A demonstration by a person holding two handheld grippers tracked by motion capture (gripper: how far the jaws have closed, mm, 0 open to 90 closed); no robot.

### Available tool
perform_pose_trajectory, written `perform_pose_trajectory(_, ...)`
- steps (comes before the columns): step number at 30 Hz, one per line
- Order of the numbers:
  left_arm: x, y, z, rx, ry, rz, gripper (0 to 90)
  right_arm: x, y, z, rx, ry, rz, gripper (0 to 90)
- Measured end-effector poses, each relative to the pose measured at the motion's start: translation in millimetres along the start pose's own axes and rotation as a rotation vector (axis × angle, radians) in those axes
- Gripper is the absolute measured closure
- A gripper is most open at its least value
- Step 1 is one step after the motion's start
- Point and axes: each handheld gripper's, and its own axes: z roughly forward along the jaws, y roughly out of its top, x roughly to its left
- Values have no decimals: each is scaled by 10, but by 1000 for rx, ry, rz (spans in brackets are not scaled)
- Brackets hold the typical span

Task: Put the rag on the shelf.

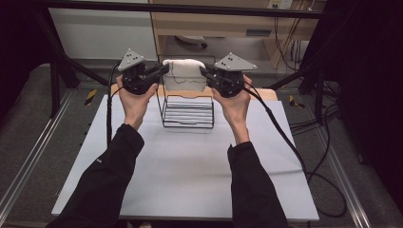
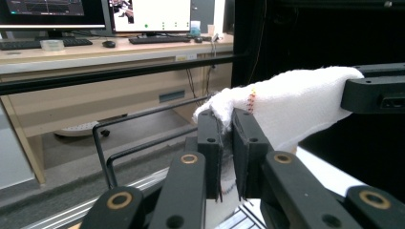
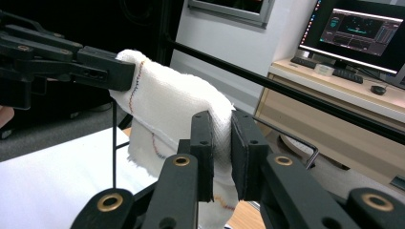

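White cloth (image 1: 184,73) held up above the far end of the desk (image 1: 190,180), stretched between the two claws, directly over the black wire rack (image 1: 187,111). Cloth is a gauzy weave with a line of coloured stitching near its edge; the top runs roughly level from one claw to the other, and the lower part hangs in loose folds toward the rack. Whether the hanging edge touches the rack's top wire cannot be told from the high view.

Left claw (image 1: 164,70): jaws nearly closed, pinching the cloth's left end. In the left gripper view the cloth's corner (image 2: 224,107) sits bunched between the two black pads (image 2: 210,143), with the rest of the cloth running off to the right claw farther away (image 2: 377,90).

Right claw (image 1: 204,72): jaws nearly closed as well, clamped on the cloth's right end. In the right gripper view a fold of cloth (image 3: 181,109) passes down between the pads (image 3: 203,143), and the left claw (image 3: 107,71) grips the opposite end.

Rack stands on the desk just beyond the white sheet's middle, near the far edge, its flat white slats visible inside the wire frame. Both of the person's hands (image 1: 135,97) are raised on either side of the rack, dark sleeves (image 1: 107,180) coming in from the near edge. Cables trail from each claw across the desk.
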Motion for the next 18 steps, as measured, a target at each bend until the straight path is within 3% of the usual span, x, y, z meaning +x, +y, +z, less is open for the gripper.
perform_pose_trajectory(13, -22, -38, -93, 55, -10, 8, 801, 49, -106, -45, 11, 26, 5, 806)
perform_pose_trajectory(18, -2, -1, -167, 83, -14, 12, 762, 75, -124, -43, 16, 31, -15, 807)
